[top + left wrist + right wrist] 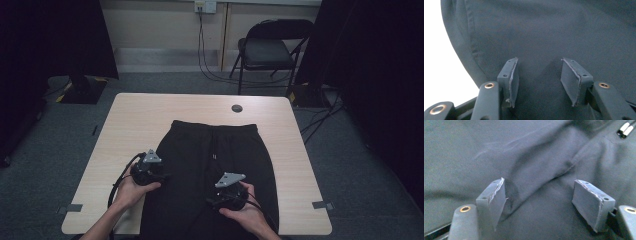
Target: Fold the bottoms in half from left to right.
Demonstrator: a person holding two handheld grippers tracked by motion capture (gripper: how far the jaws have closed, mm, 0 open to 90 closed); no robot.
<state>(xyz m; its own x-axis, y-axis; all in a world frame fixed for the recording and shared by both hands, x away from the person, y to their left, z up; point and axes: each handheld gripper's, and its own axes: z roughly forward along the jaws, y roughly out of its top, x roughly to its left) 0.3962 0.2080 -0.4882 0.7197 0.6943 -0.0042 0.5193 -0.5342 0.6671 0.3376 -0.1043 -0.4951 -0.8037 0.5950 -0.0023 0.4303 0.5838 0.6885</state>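
One pair of black trousers (210, 165) lies flat on the table (135, 120), waistband towards its far edge, drawstring tips pale. Left gripper (148, 167) sits at the trousers' left edge, right gripper (229, 192) on their right leg; both have jaws apart, fabric between, pads not pressing.

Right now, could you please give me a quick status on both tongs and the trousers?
Left tongs open, on black fabric trousers near side seam. Right tongs open, straddling a fold. Nothing in the way.
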